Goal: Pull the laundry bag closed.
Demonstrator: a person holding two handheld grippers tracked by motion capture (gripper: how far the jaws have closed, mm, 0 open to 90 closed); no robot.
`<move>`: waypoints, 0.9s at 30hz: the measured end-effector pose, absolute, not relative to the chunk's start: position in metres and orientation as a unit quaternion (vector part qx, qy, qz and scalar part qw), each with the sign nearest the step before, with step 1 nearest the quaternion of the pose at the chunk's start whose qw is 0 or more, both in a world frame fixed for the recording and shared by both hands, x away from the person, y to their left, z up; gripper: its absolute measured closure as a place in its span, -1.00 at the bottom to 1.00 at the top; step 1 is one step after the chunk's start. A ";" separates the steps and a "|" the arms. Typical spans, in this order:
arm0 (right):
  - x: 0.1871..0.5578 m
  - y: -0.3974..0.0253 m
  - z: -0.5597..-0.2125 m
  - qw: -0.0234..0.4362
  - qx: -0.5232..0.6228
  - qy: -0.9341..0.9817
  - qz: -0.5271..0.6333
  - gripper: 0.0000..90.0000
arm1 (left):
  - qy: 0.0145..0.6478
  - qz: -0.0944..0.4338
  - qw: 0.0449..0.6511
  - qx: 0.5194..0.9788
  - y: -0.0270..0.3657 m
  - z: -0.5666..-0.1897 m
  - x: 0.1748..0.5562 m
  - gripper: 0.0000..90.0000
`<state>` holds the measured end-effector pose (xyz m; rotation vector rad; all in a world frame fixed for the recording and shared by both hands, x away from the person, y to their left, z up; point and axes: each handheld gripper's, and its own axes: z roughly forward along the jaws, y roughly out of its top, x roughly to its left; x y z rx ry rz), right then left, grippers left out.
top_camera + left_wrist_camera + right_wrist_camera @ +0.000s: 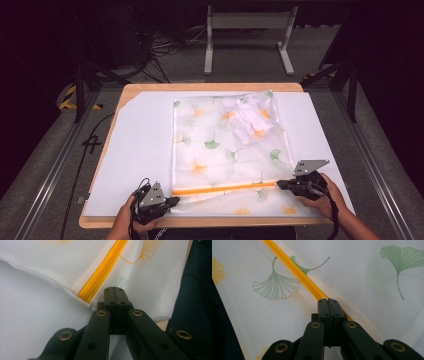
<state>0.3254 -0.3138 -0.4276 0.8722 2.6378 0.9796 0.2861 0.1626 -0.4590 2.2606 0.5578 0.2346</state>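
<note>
One mesh bag (220, 145), printed with green and yellow ginkgo leaves, lies flat on the white table cover (135, 150), with white cloth bunched at its far right corner. It has one orange zipper (225, 188) along its near edge. Your left gripper (172, 201) and right gripper (280, 184) each have jaws pressed together, pinching opposite zipper ends.

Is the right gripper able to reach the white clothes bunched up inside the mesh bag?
Probably not directly: the right gripper is shut at the zipper, and the white clothes lie under the mesh laundry bag, far corner.
</note>
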 end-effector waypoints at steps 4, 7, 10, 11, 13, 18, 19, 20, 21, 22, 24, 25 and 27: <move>0.324 -0.320 -0.428 0.099 0.303 0.886 0.336 1.00 | 0.220 0.092 0.390 0.889 0.163 -0.459 0.286 1.00; 0.323 -0.323 -0.428 0.100 0.306 0.884 0.340 1.00 | 0.220 0.092 0.390 0.889 0.163 -0.459 0.286 1.00; 0.323 -0.325 -0.430 0.100 0.309 0.884 0.335 1.00 | 0.220 0.092 0.391 0.889 0.163 -0.459 0.286 1.00; 0.323 -0.326 -0.430 0.098 0.311 0.883 0.337 1.00 | 0.220 0.092 0.391 0.889 0.163 -0.459 0.286 1.00; 0.323 -0.327 -0.429 0.102 0.310 0.884 0.334 1.00 | 0.220 0.091 0.391 0.889 0.163 -0.459 0.286 1.00; 0.323 -0.332 -0.429 0.102 0.317 0.881 0.338 1.00 | 0.220 0.092 0.391 0.889 0.163 -0.459 0.286 1.00; 0.323 -0.332 -0.429 0.103 0.317 0.881 0.335 1.00 | 0.220 0.092 0.390 0.889 0.163 -0.459 0.286 1.00; 0.323 -0.333 -0.429 0.104 0.318 0.881 0.334 1.00 | 0.220 0.092 0.390 0.889 0.163 -0.459 0.286 1.00; 0.323 -0.334 -0.429 0.105 0.318 0.881 0.334 1.00 | 0.220 0.091 0.391 0.889 0.163 -0.459 0.286 1.00; 0.322 -0.334 -0.429 0.104 0.318 0.881 0.336 1.00 | 0.220 0.092 0.390 0.889 0.163 -0.459 0.286 1.00; 0.322 -0.335 -0.428 0.108 0.317 0.881 0.334 1.00 | 0.221 0.091 0.391 0.889 0.163 -0.459 0.286 1.00; 0.322 -0.335 -0.428 0.107 0.316 0.881 0.335 1.00 | 0.221 0.090 0.391 0.889 0.163 -0.459 0.287 1.00; 0.322 -0.336 -0.428 0.109 0.319 0.880 0.335 1.00 | 0.220 0.091 0.390 0.889 0.163 -0.459 0.287 1.00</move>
